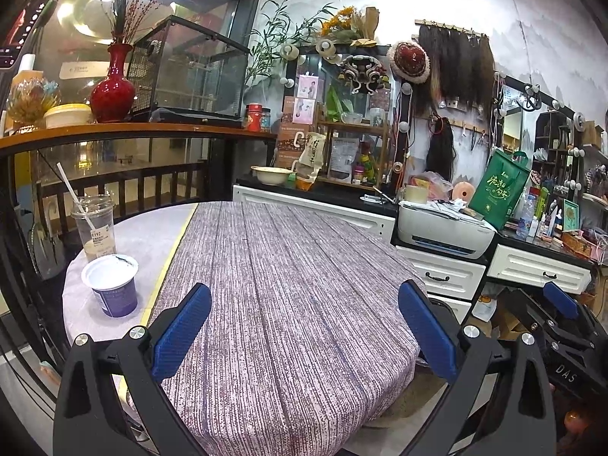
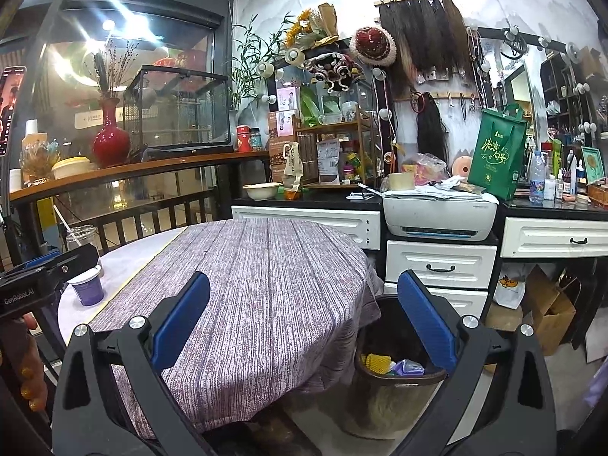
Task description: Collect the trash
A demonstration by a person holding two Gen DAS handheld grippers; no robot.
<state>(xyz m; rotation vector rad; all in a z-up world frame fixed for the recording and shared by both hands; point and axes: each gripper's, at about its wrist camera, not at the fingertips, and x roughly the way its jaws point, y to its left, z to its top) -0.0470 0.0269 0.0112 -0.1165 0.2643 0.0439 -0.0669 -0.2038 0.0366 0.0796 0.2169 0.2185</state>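
Both grippers (image 1: 304, 326) (image 2: 304, 323) gape empty above bare tablecloth (image 1: 288, 288); cups (image 1: 112, 285) probably near its edge.

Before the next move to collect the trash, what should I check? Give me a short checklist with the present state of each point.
1. Left tool open and empty: ok.
2. Right tool open and empty: ok.
3. Yogurt cup upright on the table, free to grasp: ok.
4. Clear plastic cup with straw stands close behind it; touching or not: cannot tell.
5. Trash bin beside the table, open, with room: ok.
6. Cups empty of liquid: cannot tell.
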